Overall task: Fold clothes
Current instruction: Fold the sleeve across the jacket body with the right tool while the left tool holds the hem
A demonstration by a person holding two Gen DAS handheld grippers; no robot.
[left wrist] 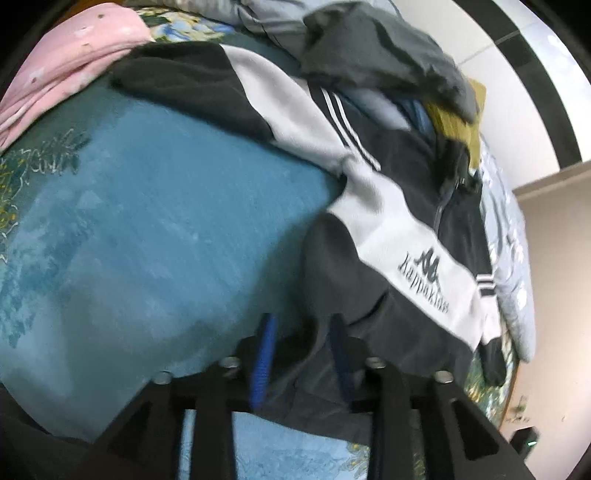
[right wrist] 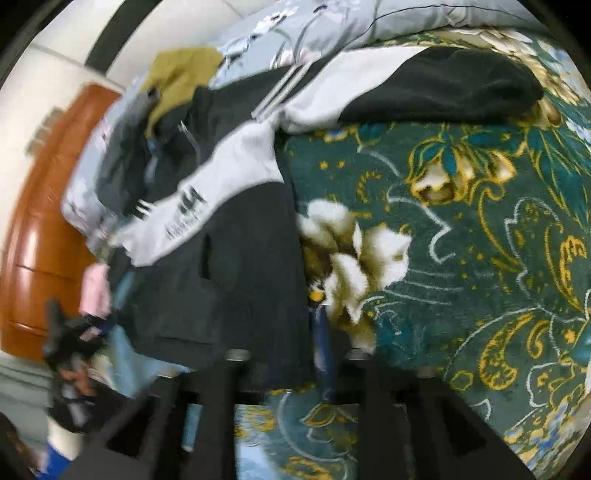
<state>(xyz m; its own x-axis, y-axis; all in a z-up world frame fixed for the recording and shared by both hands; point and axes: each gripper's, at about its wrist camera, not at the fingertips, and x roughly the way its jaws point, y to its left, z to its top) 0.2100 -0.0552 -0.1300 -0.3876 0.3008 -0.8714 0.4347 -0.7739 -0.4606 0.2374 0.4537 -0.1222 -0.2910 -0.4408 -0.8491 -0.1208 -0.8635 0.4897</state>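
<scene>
**Ana:** What is in front of the two cameras?

**Ben:** A black and white track jacket (left wrist: pixel 399 229) lies spread on a bed, on a teal blanket (left wrist: pixel 155 229) with gold and cream flowers. A white band with a dark logo crosses its chest, and thin white stripes run along the shoulder.

**Ana:** Where are the grippers?

**Ben:** The left gripper (left wrist: pixel 301 354) is at the jacket's lower edge. Its blue-padded fingers (left wrist: pixel 263 362) have dark fabric between them, pinching the hem. The right gripper (right wrist: pixel 280 369) sits at the opposite lower corner. Black cloth fills the space between its fingers, so it too is pinching the jacket; the left finger is mostly hidden under the fabric.

**Ana:** Anything else nearby?

**Ben:** Behind the jacket is a heap of clothes: a grey garment (left wrist: pixel 388 55), something olive-yellow (right wrist: pixel 181 74), and a pink cloth (left wrist: pixel 70 59) at the far left. A pale floral quilt (right wrist: pixel 332 26) lies beyond, and a reddish wooden headboard (right wrist: pixel 44 206) stands at the bed's edge. Both views are blurred.
</scene>
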